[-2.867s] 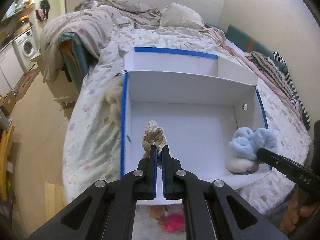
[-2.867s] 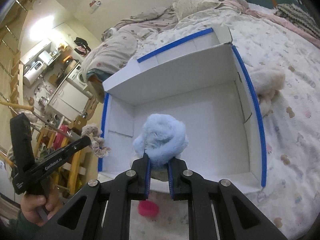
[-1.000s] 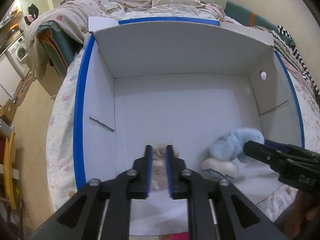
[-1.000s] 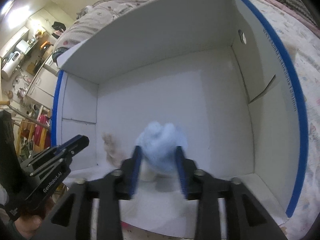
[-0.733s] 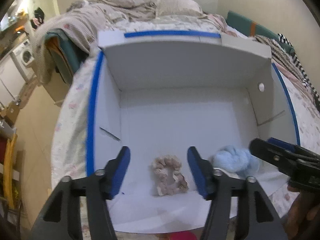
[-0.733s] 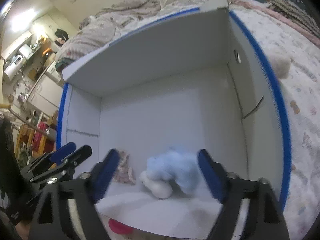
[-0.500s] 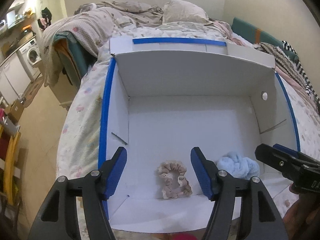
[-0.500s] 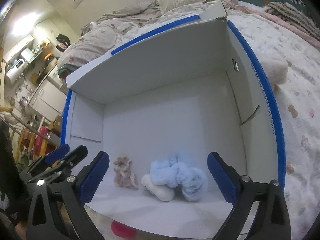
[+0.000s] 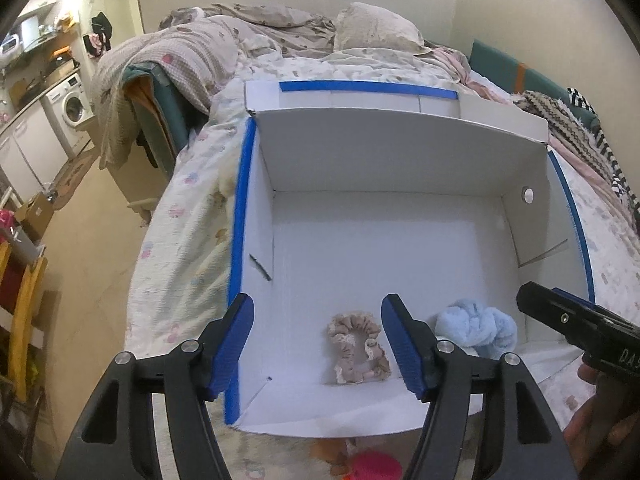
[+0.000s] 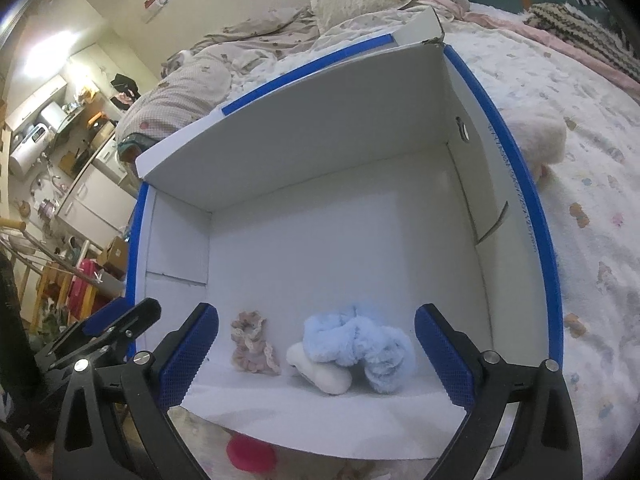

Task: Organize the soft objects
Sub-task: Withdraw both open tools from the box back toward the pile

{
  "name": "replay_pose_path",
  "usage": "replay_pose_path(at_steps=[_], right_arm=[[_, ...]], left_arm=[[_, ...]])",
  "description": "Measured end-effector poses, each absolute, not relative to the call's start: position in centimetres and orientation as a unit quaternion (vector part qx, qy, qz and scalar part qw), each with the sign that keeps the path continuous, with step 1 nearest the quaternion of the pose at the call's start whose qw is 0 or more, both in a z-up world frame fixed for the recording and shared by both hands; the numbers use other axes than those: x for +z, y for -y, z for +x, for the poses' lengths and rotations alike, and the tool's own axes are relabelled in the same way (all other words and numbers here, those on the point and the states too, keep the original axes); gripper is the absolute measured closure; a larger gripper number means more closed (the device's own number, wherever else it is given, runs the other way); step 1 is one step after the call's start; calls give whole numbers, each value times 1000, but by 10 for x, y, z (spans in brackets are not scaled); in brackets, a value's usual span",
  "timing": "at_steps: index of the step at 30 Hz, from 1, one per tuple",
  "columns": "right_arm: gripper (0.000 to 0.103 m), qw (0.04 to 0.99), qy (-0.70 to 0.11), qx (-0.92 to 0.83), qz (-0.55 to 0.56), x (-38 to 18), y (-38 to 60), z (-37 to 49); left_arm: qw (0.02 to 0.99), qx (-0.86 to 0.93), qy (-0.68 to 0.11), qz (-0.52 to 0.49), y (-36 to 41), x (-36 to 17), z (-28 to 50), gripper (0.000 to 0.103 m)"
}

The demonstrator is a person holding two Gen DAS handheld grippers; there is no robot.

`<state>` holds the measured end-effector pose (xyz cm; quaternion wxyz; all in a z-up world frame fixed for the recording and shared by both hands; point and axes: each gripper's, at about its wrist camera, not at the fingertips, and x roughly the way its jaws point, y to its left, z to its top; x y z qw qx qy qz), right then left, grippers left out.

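A white cardboard box (image 9: 384, 160) with blue tape on its rims lies on the bed; it also shows in the right wrist view (image 10: 320, 152). Inside, near its front edge, lie a beige scrunchie (image 9: 357, 347) (image 10: 252, 343) and a fluffy light-blue soft item (image 9: 476, 327) (image 10: 356, 340) with a white part (image 10: 322, 372). My left gripper (image 9: 318, 346) is open and empty, hovering above the box's front edge over the scrunchie. My right gripper (image 10: 316, 356) is open and empty, above the blue item. The right gripper shows at the right of the left wrist view (image 9: 576, 320).
A cream plush (image 10: 536, 140) lies on the bedsheet right of the box. A pink object (image 10: 250, 454) (image 9: 372, 466) lies on the bed before the box. Rumpled blankets and pillows (image 9: 320, 36) lie behind. The floor and a washing machine (image 9: 70, 106) are at left.
Both grippers lowered their items into the box, opened and let go, then drew back and up. The scrunchie and the blue item now lie on the box floor.
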<state>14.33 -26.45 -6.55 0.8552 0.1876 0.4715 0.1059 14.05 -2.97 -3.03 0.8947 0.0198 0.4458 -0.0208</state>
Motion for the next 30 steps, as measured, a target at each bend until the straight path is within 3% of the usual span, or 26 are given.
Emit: replay_pose_path(at_steps=[30], right_arm=[[0,880,-443,73,153,-43,278,74]], left_arm=[[895,21,-445,-11,-22,-19,65,39]])
